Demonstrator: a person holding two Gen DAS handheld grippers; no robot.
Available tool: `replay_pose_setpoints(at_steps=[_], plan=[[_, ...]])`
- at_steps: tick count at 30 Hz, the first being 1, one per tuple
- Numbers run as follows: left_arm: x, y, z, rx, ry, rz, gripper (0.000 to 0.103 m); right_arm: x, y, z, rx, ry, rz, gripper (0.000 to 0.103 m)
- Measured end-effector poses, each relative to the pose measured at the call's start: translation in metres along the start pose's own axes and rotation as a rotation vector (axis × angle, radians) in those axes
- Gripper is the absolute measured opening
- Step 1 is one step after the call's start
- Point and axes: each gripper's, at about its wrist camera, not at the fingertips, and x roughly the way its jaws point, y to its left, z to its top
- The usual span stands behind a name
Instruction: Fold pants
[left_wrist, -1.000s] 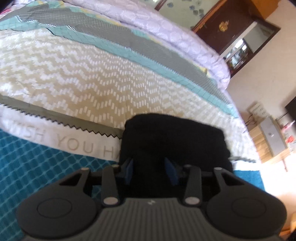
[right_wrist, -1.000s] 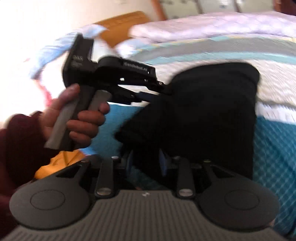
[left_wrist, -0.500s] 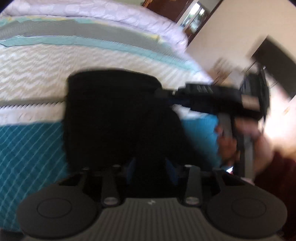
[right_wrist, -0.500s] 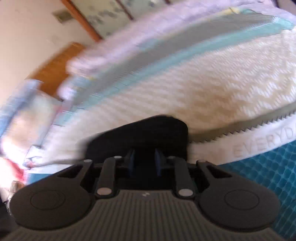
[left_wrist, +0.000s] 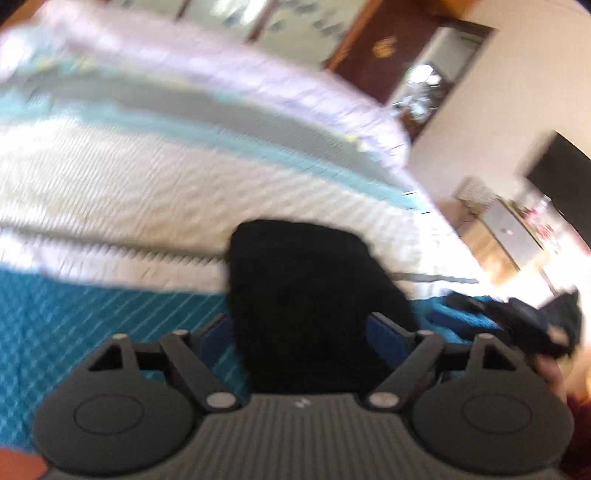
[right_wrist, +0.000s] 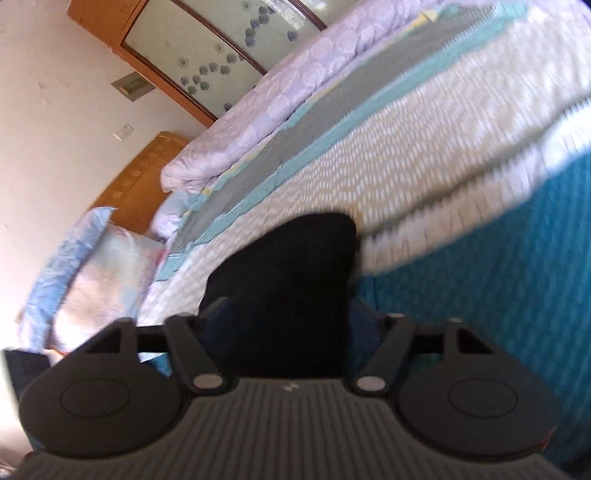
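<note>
Pants (left_wrist: 306, 295), black, folded into a compact bundle on the bed (left_wrist: 110, 192) across its teal-and-white border; soft, limp, light, best taken by near corners; left tool (left_wrist: 301, 336) and right tool (right_wrist: 291, 321) opening, pads flanking the cloth unclamped.

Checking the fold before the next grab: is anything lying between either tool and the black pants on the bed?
Nothing visible does. The folded black pants lie on the bedspread, directly between the spread, opening jaws of the left tool and likewise the right tool. No other thing lies on or before them.
</note>
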Motion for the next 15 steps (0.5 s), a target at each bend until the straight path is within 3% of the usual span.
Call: replay_pose_setpoints(at_steps=[3,6,10,11,12,13,14,15], plan=[[0.015,0.022,-0.006,-0.119,0.070,0.005,0.097,-0.004,-0.001,-0.017,0.022,0.031,0.022,0.079],[0.035,0.038,-0.010,-0.244,0.136,-0.082,0.098,0.007,0.000,-0.025,0.040,0.070,0.018,0.082],[0.070,0.043,-0.018,-0.314,0.225,-0.182,0.102,0.031,0.006,-0.036,0.058,0.125,0.055,0.083],[0.080,0.044,-0.021,-0.309,0.201,-0.184,0.102,0.040,0.006,-0.039,0.072,0.143,0.070,0.082],[0.082,0.042,-0.024,-0.294,0.178,-0.191,0.097,0.044,0.009,-0.043,0.081,0.145,0.076,0.078],[0.084,0.037,-0.025,-0.282,0.184,-0.194,0.086,0.046,0.016,-0.044,0.058,0.145,0.070,0.065],[0.085,0.032,-0.025,-0.276,0.191,-0.173,0.060,0.048,0.025,-0.043,0.022,0.152,0.064,0.061],[0.084,0.029,-0.023,-0.272,0.191,-0.156,0.053,0.046,0.036,-0.040,-0.020,0.149,0.055,0.054]])
